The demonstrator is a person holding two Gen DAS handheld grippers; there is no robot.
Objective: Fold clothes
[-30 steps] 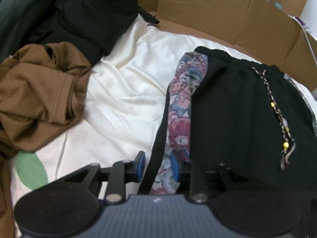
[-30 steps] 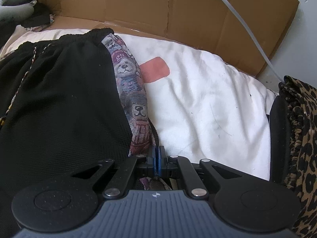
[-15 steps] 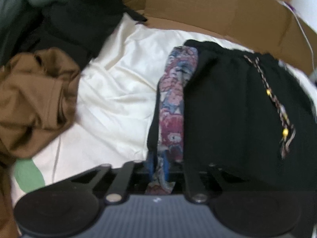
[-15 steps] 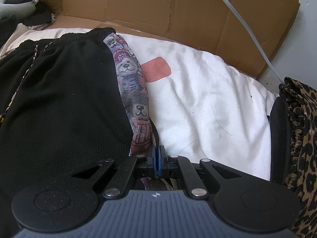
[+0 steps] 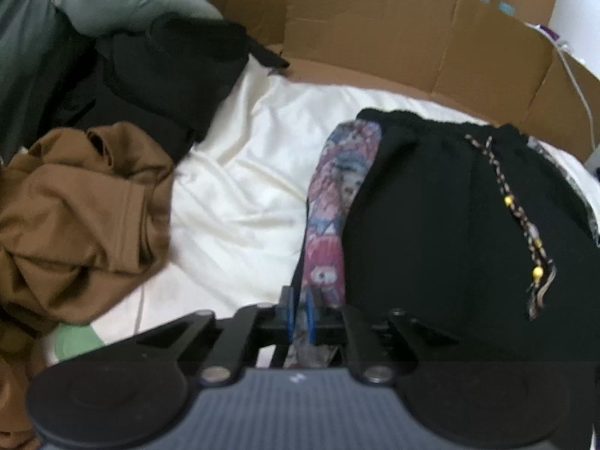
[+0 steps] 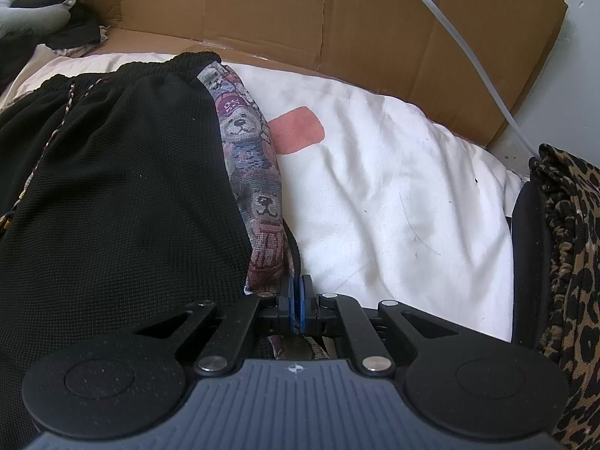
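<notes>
Black shorts (image 5: 450, 225) with bear-print side panels lie flat on the white sheet (image 5: 240, 202). A beaded drawstring (image 5: 521, 221) trails down their front. My left gripper (image 5: 298, 313) is shut on the left printed side panel (image 5: 330, 232) at the near edge. In the right wrist view the same black shorts (image 6: 112, 195) fill the left half. My right gripper (image 6: 298, 305) is shut on the lower end of the right bear-print panel (image 6: 258, 195).
A crumpled brown garment (image 5: 78, 217) and dark clothes (image 5: 161, 75) pile up at the left. Cardboard walls (image 6: 300, 15) ring the far side of the bed. A leopard-print garment (image 6: 570, 262) hangs at the right beside a white cable (image 6: 461, 45).
My left gripper was open around the printed side panel and has closed on it. The right gripper stays shut on the other panel, barely moved.
</notes>
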